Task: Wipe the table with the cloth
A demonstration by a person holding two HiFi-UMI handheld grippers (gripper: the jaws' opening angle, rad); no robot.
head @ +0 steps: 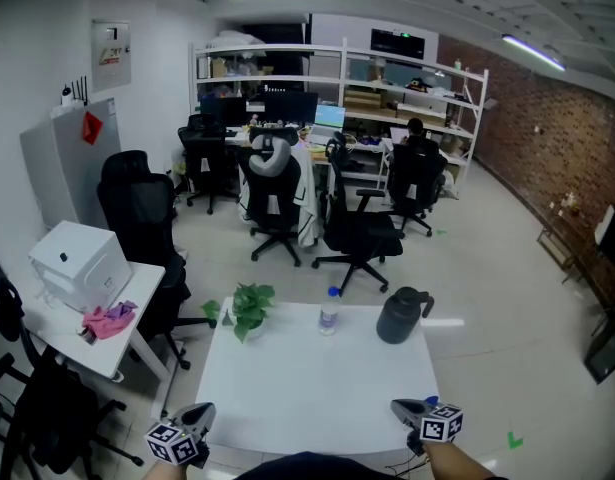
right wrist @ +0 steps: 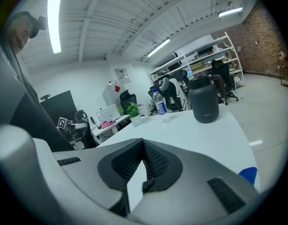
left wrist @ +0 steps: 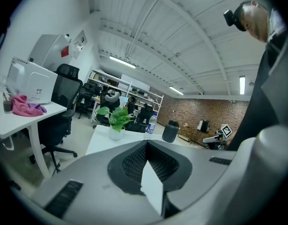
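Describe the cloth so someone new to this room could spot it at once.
Start from the big white table in front of the person, then look to the smaller white desk on its left. The cloth lies crumpled there beside a white box; it is the only pink thing on that desk.

I see my right gripper (right wrist: pixel 144 146) with jaws pressed together, nothing between them. Beyond it the white table (right wrist: pixel 204 135) carries a dark jug (right wrist: pixel 207 102), a water bottle (right wrist: pixel 158 106) and a potted plant (right wrist: pixel 133 111) — further left, what looks like a pink cloth (right wrist: pixel 105 124).
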